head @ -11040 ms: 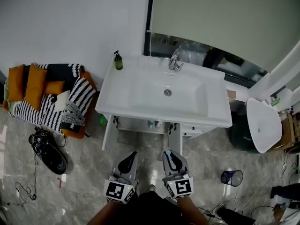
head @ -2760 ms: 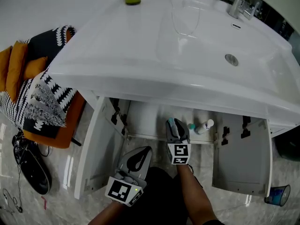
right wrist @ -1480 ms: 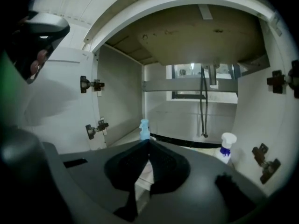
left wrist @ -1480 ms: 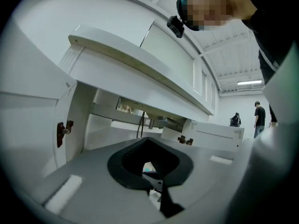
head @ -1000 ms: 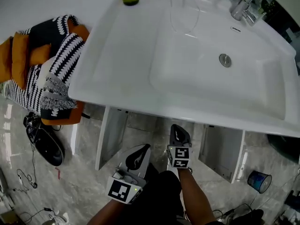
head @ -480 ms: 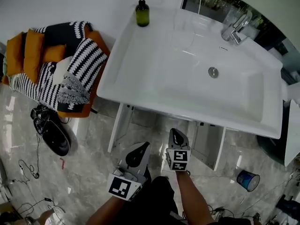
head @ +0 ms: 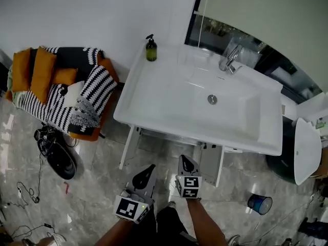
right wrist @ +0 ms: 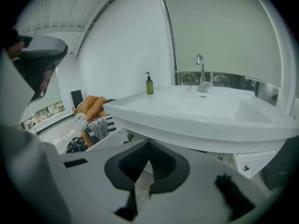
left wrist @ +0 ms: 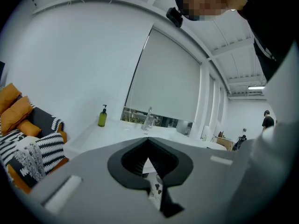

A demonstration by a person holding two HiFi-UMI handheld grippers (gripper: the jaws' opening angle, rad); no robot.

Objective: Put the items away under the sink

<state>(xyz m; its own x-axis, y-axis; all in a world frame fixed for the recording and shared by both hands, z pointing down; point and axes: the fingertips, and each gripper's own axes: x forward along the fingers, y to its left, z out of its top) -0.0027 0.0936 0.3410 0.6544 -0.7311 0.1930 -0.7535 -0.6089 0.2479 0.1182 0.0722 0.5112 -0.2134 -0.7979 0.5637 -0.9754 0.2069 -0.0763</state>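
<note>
Both the left gripper and right gripper are clenched on nothing. Well ahead of them, leftward, a soap bottle stands on the sink corner (likely light, stiff, slick plastic). Clamp its body below the pump.

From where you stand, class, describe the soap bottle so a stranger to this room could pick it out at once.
Start at the wide white sink. On its back left corner, far from the chrome tap, stands the soap bottle. It alone is olive green with a black pump.
</note>
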